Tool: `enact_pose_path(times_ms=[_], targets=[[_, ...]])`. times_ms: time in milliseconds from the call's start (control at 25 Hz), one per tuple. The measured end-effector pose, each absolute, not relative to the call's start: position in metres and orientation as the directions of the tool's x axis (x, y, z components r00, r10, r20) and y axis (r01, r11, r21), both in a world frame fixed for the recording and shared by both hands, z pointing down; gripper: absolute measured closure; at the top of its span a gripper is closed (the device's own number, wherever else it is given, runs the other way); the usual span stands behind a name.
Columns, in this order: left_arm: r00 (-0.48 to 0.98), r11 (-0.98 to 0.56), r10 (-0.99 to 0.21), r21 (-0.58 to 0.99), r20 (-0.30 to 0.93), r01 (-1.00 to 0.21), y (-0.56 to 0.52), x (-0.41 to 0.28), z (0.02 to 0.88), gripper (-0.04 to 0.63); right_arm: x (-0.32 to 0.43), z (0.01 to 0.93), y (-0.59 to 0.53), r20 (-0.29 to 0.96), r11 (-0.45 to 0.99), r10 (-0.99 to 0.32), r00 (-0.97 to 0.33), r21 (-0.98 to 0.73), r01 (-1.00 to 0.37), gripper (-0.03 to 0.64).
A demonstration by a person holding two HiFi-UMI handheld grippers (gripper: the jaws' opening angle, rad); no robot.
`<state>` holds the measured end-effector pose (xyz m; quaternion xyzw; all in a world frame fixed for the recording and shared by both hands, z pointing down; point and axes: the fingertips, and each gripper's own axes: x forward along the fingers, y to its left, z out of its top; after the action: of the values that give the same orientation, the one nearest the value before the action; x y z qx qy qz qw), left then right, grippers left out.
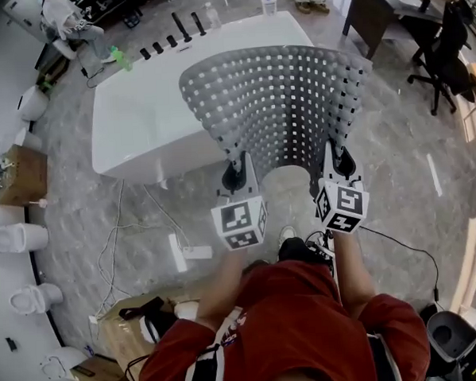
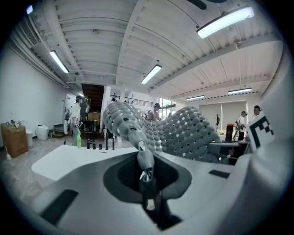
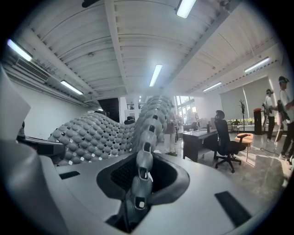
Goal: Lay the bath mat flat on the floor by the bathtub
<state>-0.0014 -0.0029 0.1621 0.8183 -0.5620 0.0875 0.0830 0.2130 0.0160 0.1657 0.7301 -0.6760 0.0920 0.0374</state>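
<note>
Head view: left gripper (image 1: 236, 175) and right gripper (image 1: 339, 163) each clamp a near corner of the bath mat (image 1: 277, 104), held airborne at twelve o'clock, overlapping the bathtub (image 1: 143, 127) at eleven. Lowered here, it may drape onto the tub rim or fold under.

Bare floor (image 1: 395, 153) lies open right of the tub (image 1: 139, 127), out to the chair (image 1: 445, 47) and desk (image 1: 372, 11). Left of the feet, cables (image 1: 112, 224) and a power strip (image 1: 197, 251) clutter the way. The raised mat (image 1: 281, 104) hides the ground just ahead, which is possibly clear.
</note>
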Motion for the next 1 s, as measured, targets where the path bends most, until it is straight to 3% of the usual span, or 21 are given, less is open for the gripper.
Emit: enact_pose_path(times_ms=[400,1000], targets=[[0.28,-0.286,-0.882,0.041,0.378,-0.957,-0.008,0.014,0.24,0.549,0.232,0.243,0.001,0.329,-0.023,-0.944,0.002,-0.061,-0.998,0.542],[0.202,-0.215,-0.783,0.049,0.588,-0.975,-0.013,-0.02,0.415,0.549,0.203,0.416,-0.025,0.555,0.071,-0.829,-0.071,-0.022,-0.997,0.542]])
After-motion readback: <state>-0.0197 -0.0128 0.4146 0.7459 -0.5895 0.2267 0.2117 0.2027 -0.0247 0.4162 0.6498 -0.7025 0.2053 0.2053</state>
